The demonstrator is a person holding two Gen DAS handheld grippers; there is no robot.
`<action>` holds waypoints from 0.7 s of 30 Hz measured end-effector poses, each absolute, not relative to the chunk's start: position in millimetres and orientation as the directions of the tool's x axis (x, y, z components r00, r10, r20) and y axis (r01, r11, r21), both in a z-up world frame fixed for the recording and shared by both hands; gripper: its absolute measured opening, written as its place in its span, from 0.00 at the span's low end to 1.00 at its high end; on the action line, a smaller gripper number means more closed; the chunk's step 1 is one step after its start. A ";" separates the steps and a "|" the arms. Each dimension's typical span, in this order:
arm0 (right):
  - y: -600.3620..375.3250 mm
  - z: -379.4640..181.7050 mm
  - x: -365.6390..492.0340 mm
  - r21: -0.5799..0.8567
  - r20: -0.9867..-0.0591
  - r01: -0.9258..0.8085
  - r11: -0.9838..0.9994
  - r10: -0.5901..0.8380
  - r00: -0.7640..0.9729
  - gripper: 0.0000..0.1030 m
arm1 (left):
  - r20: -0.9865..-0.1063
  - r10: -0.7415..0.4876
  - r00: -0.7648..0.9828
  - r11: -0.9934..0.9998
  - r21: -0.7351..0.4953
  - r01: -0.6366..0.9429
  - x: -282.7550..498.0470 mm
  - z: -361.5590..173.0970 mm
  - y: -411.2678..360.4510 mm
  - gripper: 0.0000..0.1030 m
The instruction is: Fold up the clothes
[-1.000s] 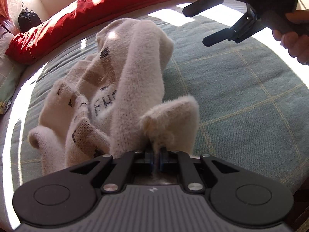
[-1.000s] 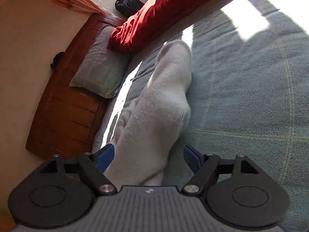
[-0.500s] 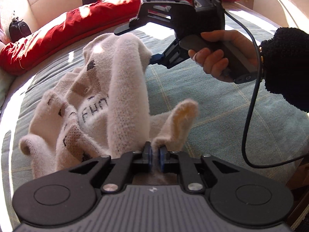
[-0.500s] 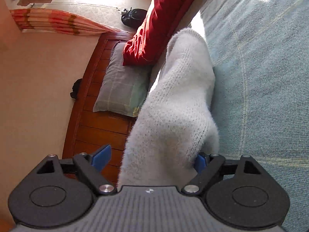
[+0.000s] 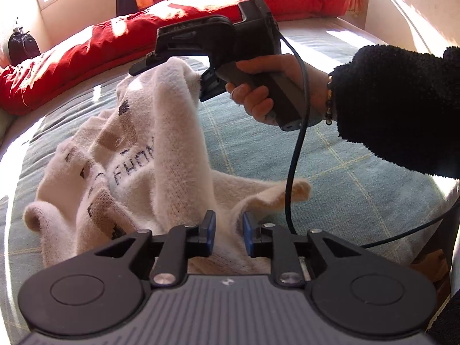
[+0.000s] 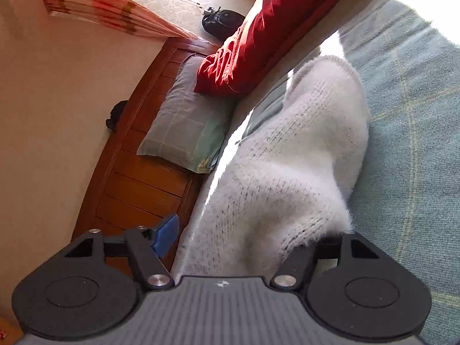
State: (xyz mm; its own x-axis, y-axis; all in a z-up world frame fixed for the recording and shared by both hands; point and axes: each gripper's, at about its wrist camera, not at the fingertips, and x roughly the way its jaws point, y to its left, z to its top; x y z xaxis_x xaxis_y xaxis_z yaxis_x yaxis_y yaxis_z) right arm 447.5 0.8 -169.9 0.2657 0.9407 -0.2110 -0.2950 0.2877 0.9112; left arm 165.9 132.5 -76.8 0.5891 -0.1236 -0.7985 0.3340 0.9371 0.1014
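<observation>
Cream sweater [image 5: 135, 166] heaped on teal bedspread [image 5: 359, 178]. Left gripper [image 5: 228, 234] parted, fabric between its pads. Sleeve lifted by right gripper [image 6: 253, 247]; jaws wide, seemingly not clamped, one pad hidden.

Left black plastic two-finger gripper [image 5: 228, 233] was seen w/ blue pads [image 5: 209, 231], silver screws at the finger pivots, two round discs on its flat arms & a ribbed grey body w/ a small white logo. Right black plastic two-finger gripper [image 6: 244, 234] was built the same; its pistol-style grey handle & a thin black cable [image 5: 293, 155] were seen from the left view. A fuzzy black fleece sleeve [image 5: 399, 106] & beaded bracelet [image 5: 329, 100] were worn.
</observation>
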 end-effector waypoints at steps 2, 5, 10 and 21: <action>-10.4 -161.0 446.1 0.906 -0.213 -0.295 0.302 0.930 0.298 0.39 | -0.792 -0.128 0.597 0.933 0.108 0.343 163.1 -74.2 128.3 0.26; -23.0 -149.9 440.6 0.905 -0.210 -0.289 0.311 0.920 0.331 0.29 | -0.783 -0.124 0.609 0.930 0.122 0.346 159.1 -69.6 122.7 0.29; -56.0 -126.9 425.1 0.918 -0.157 -0.285 0.275 0.914 0.375 0.23 | -0.766 -0.129 0.629 0.928 0.130 0.349 146.9 -56.5 118.6 0.42; -127.6 -87.5 384.7 0.902 -0.141 -0.308 0.302 0.882 0.450 0.22 | -0.758 -0.118 0.641 0.920 0.160 0.358 134.6 -43.3 101.2 0.44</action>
State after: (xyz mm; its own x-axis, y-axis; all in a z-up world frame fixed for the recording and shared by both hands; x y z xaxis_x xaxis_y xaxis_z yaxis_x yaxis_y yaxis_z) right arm 384.7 -127.6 -87.5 0.4497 0.8819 -0.1415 -0.3077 0.3017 0.9024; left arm 134.6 101.2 -43.3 0.6414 -0.1181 -0.7581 0.3582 0.9199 0.1597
